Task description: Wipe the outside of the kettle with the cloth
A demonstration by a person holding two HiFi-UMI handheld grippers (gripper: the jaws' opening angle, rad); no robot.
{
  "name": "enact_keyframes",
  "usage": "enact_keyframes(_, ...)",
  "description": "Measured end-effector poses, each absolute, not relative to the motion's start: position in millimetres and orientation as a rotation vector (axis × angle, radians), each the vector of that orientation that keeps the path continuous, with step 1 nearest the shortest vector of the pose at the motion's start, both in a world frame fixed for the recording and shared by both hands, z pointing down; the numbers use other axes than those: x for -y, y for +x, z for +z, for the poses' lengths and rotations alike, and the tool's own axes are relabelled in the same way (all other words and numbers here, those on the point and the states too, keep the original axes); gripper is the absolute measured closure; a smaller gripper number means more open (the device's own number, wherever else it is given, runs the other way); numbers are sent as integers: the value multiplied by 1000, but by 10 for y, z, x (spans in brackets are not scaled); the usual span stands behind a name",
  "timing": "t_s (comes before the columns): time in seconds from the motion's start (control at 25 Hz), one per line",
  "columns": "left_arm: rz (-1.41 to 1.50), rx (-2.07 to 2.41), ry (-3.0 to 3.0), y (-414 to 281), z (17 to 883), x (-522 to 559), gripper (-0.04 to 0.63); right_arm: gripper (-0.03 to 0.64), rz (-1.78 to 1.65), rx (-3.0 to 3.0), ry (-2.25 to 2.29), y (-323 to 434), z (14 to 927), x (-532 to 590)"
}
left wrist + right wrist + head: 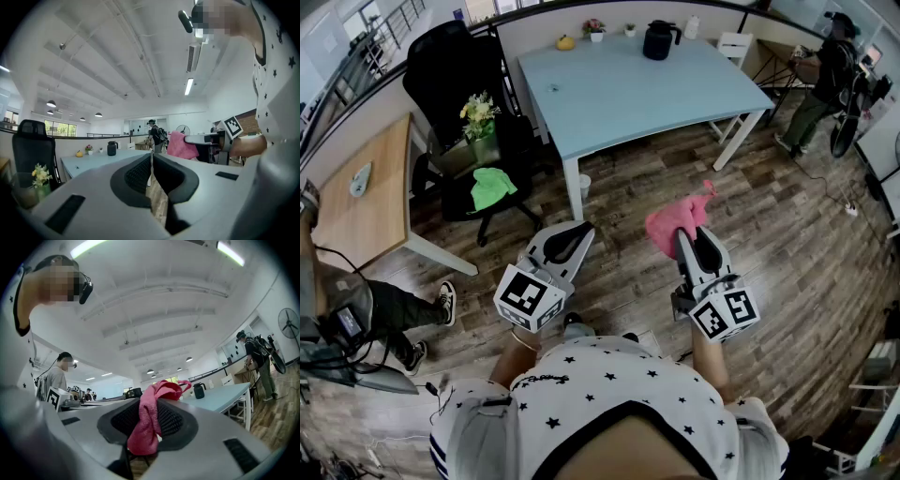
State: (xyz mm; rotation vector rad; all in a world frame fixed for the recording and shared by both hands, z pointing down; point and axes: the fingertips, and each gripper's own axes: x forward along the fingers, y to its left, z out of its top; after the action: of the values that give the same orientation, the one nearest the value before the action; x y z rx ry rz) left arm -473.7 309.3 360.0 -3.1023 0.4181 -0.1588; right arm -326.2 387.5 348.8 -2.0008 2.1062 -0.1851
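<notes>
A black kettle (659,39) stands at the far edge of the light blue table (637,94), well ahead of both grippers. It shows small in the left gripper view as the kettle (111,148) and in the right gripper view as the kettle (199,390). My right gripper (689,236) is shut on a pink cloth (677,219), which bunches above the jaws as the cloth (151,418). My left gripper (577,231) is shut with nothing in it; its jaws (151,174) meet. Both are held over the wooden floor, short of the table.
A black office chair (464,94) holds a flower pot (479,120) and a green cloth (491,186) at left. A wooden desk (361,192) stands far left. A person (823,80) stands at the back right. A small potted flower (595,30) and a yellow object (565,42) sit on the table.
</notes>
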Motion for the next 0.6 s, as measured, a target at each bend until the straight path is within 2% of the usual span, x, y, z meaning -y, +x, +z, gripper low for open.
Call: enact_keyframes(0.6, -171, -424, -3149, -4538, 3590, -3517, 557, 508, -192, -2038, -1968, -2981, 3502, -4431)
